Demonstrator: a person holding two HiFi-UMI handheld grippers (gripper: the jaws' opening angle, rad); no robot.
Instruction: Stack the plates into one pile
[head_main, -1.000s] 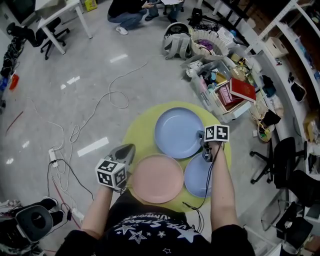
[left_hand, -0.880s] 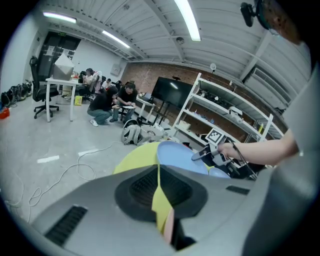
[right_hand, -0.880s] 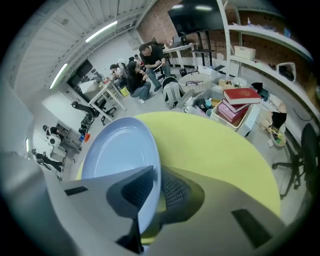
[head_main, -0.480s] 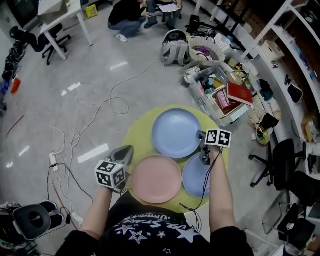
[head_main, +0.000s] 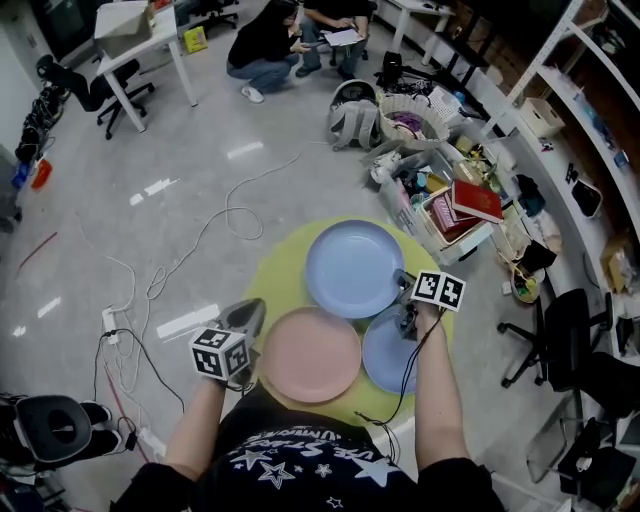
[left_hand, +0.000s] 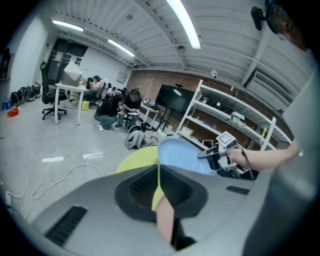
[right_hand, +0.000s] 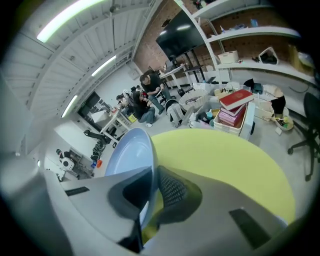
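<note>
Yellow round table is standing on grey floor among cables. Right gripper jaws, just closing, are clamping large blue plate rim; left gripper jaws are sitting together.

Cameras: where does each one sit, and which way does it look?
Head view: on the person's head, looking down at the table, big blue plate, pink plate, small blue plate; both arms, left claw and right claw show.
Left gripper view: on the left claw, looking along its jaws over the table to the big blue plate; the right arm shows.
Right gripper view: on the right claw, shut on the big blue plate's rim; only jaws show.
Shared: all see the big blue plate.
</note>
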